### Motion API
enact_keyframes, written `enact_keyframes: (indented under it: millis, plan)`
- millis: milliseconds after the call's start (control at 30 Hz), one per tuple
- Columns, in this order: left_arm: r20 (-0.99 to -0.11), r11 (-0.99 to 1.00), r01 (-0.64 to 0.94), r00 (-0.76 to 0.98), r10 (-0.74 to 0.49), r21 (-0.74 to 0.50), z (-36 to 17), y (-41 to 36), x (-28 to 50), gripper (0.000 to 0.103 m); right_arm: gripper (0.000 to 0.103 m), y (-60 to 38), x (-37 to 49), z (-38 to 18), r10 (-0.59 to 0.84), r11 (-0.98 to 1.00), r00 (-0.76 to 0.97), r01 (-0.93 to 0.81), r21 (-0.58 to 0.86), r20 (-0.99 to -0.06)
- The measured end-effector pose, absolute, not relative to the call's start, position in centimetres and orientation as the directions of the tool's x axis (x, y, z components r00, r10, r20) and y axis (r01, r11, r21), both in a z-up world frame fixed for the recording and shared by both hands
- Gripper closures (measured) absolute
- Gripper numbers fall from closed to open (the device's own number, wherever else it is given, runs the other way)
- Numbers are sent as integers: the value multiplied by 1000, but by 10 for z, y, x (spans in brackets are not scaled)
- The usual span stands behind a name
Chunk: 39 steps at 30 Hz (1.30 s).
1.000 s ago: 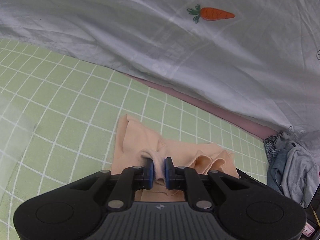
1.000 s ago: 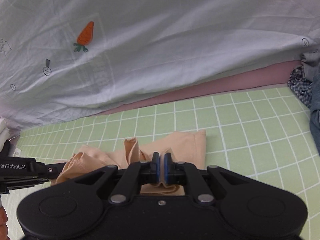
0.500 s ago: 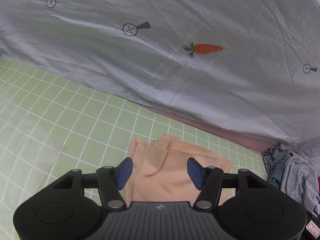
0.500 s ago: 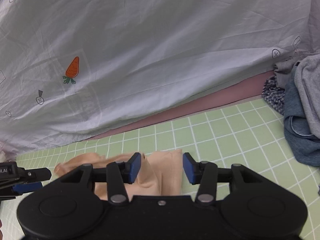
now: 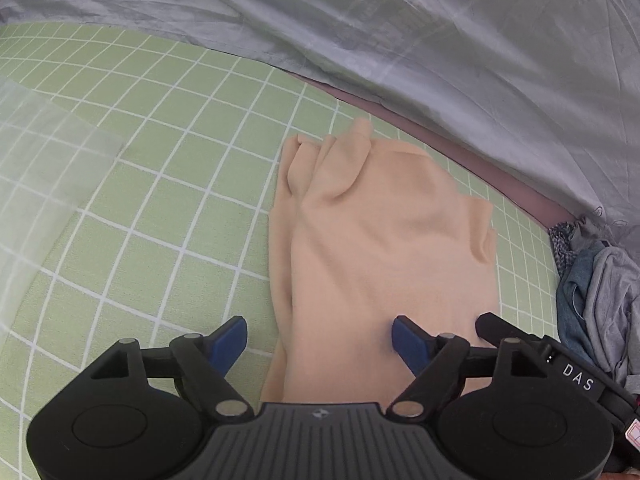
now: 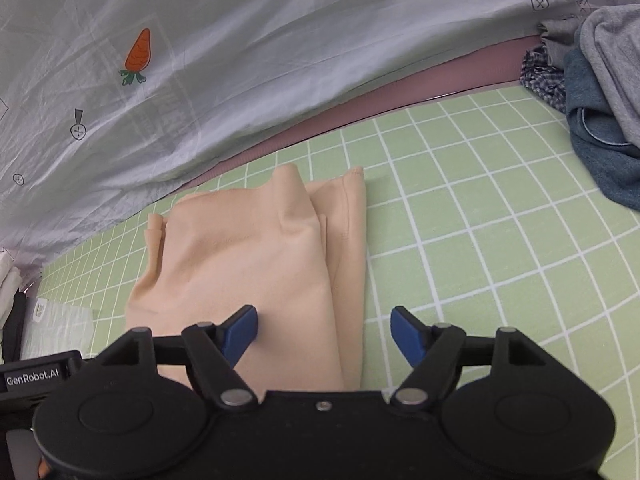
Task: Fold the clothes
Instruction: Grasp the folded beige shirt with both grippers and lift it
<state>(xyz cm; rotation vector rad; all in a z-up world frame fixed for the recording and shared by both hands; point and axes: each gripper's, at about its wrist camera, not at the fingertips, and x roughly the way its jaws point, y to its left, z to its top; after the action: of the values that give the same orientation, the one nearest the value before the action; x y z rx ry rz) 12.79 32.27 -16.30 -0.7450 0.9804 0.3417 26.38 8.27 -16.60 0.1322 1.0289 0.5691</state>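
The peach garment [image 5: 384, 248] lies doubled over on the green checked sheet [image 5: 160, 152], in the middle of both wrist views, with several layers stacked. In the left view a narrower underlayer shows along its left edge and a raised pucker sits near the top centre of the cloth. In the right view the same bump stands at the top, and a hemmed strip peeks out along the right side.

Both claws stand wide open and hold nothing. The left claw [image 5: 320, 340] hovers low at the near edge, its right pad over the cloth and its left pad over bare sheet, straddling the garment's left border. The right claw [image 6: 324, 330] mirrors it: left pad over the cloth, right pad over the sheet. Both point forward along the garment toward the grey carrot-print sheet [image 6: 280, 60] at the top of the frame.

My judgement is that a fold lies laid and released. Whether another fold is wanted, or the piece is done and the pile of clothes [image 6: 600, 92] at the right edge is next, these views do not settle. If folding goes on, each claw needs a clean pinch through all layers at its border, and the pucker wants smoothing so the stack lies flat.
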Motion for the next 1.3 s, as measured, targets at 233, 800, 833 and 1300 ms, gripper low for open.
enact_keyframes:
  millis: [233, 800, 833, 1300]
  plan:
    - [-806, 676, -540, 576, -138, -502, -176, 329, 144, 16, 20, 93, 280, -180, 540, 831, 345, -362, 422, -768]
    - [-747, 715, -473, 657, -104, -515, -135, 291, 120, 82, 71, 124, 248, -153, 634, 743, 254, -463, 484, -730]
    - [-742, 711, -476, 663, -96, -518, -130, 290, 112, 82, 72, 124, 243, -148, 639, 737, 252, -471, 485, -727]
    - [-669, 606, -586, 734, 117, -537, -66, 332, -38, 82, 72, 180, 145, -81, 733, 589, 174, -645, 487, -657]
